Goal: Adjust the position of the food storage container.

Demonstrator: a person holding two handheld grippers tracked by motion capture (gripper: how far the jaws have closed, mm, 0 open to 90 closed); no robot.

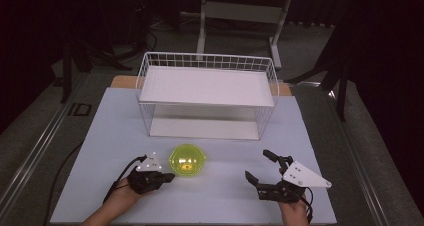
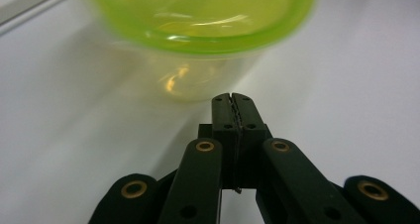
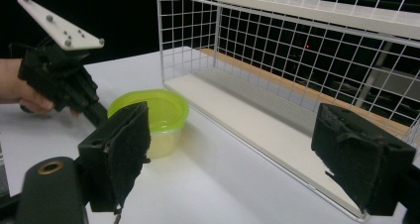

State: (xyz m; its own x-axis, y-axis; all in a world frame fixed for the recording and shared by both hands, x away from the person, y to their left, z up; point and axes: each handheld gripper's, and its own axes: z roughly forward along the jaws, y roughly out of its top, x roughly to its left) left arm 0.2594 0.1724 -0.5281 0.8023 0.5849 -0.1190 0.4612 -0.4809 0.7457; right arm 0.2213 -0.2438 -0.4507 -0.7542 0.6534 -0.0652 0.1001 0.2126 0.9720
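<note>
A translucent lime-green bowl [image 1: 188, 160] stands upright on the white table top [image 1: 225, 191], in front of the wire rack. My left gripper [image 1: 170, 176] lies low at the bowl's left with its jaws pressed together and nothing between them. In the left gripper view its tips [image 2: 232, 97] are a short way from the bowl's wall [image 2: 198, 26], not touching it. My right gripper [image 1: 258, 164] rests at the bowl's right, well apart from it, with its jaws wide open and empty. The right gripper view looks between its pads [image 3: 247, 149] towards the bowl [image 3: 158, 110] and the left gripper [image 3: 96, 112].
A white wire rack [image 1: 207, 93] with an upper and a lower shelf stands at the back of the table, its open front facing me; its mesh [image 3: 297, 60] is close by in the right gripper view. Dark floor and stands surround the table.
</note>
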